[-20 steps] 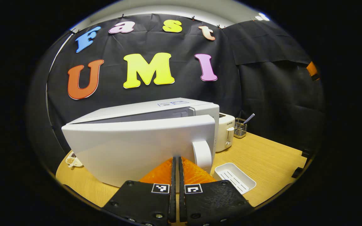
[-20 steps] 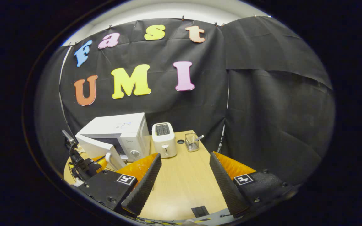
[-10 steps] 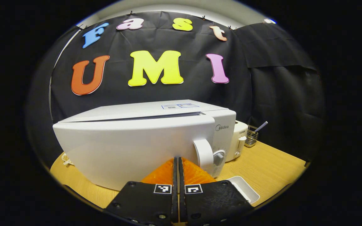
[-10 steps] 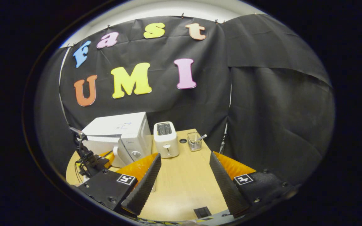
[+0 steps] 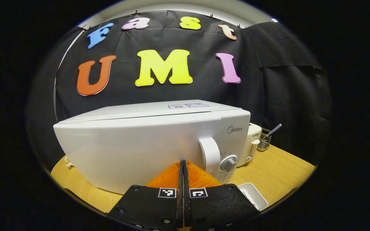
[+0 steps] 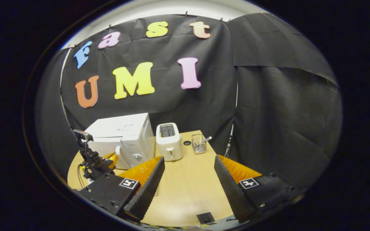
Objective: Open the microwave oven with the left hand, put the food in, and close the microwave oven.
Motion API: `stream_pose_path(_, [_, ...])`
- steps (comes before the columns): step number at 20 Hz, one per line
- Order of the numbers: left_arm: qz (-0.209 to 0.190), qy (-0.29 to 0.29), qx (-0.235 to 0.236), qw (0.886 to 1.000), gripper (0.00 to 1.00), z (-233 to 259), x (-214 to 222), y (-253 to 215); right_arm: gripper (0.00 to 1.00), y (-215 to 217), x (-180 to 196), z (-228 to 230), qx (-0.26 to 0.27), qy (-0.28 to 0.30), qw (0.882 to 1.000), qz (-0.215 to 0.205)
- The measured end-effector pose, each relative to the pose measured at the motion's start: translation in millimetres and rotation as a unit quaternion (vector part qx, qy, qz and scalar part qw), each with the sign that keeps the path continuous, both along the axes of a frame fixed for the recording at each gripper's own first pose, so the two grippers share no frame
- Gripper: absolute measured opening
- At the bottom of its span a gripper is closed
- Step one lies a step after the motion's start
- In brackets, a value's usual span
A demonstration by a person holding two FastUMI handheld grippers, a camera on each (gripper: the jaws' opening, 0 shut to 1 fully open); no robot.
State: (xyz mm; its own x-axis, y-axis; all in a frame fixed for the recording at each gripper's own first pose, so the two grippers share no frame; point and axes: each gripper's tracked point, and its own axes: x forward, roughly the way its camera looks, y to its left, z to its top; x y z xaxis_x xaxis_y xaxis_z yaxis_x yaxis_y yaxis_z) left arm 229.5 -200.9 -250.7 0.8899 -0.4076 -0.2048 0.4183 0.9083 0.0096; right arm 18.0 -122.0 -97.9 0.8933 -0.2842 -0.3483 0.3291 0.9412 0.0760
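Left gripper (image 5: pixel 182 163), fingers pressed together and empty, has its tips against the door of a white microwave oven (image 5: pixel 146 141), whose door sits flush with its body. Right gripper (image 6: pixel 188 163) hangs wide apart over a wooden table (image 6: pixel 188 186), the microwave ahead to its left, beside a toaster (image 6: pixel 169 141).

We see a white microwave oven (image 5: pixel 146 141) with a white handle (image 5: pixel 209 154) and a grey dial (image 5: pixel 228 164). Beside it stands a cream-white toaster (image 6: pixel 169 141) with dark slots on top. The surface (image 6: pixel 188 189) is light wood with a fine grain. A silvery wire holder (image 6: pixel 199 145) sits near the toaster, and a white tray (image 5: pixel 252 200) lies by the oven. The wall cloth is black.
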Motion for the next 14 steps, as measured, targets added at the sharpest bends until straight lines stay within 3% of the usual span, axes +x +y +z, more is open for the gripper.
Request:
stream_pose_path(8, [0.011, 0.018, 0.006, 1.000, 0.01, -4, 4, -5, 0.99, 9, 5, -2, 0.004, 0.002, 1.000, 0.021])
stream_pose_path(14, [0.020, 0.018, 0.006, 1.000, 0.01, 9, -23, 17, 0.99, 19, 7, -4, 0.004, -0.002, 0.999, 0.036])
